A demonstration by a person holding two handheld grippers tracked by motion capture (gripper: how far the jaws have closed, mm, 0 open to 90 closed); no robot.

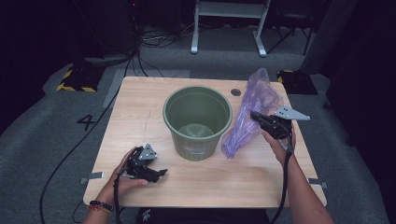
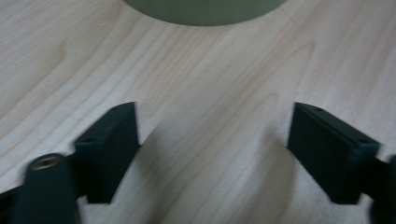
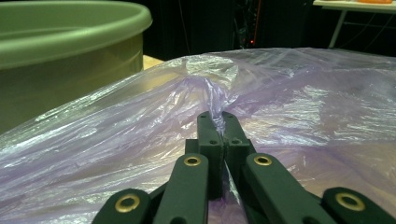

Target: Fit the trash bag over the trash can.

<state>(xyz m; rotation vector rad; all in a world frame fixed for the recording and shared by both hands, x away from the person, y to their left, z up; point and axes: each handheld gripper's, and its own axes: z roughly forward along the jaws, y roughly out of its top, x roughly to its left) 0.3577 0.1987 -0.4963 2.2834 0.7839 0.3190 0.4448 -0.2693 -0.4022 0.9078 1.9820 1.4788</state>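
At frame right, our right gripper (image 1: 256, 115) is pinching the purple bag (image 1: 252, 112), probably readying it for the green bin (image 1: 197, 120). At lower left, our left gripper (image 1: 161, 173) is waiting spread over the table (image 1: 224, 182).

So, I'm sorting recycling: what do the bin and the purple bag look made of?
The green bin looks like matte moulded plastic, with a smooth rolled rim. The purple bag looks like thin translucent plastic film, crinkled and shiny where the right gripper pinches it.

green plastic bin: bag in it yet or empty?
Empty. The green plastic bin shows a bare bottom; the purple plastic bag hangs beside it, pinched by the right gripper.
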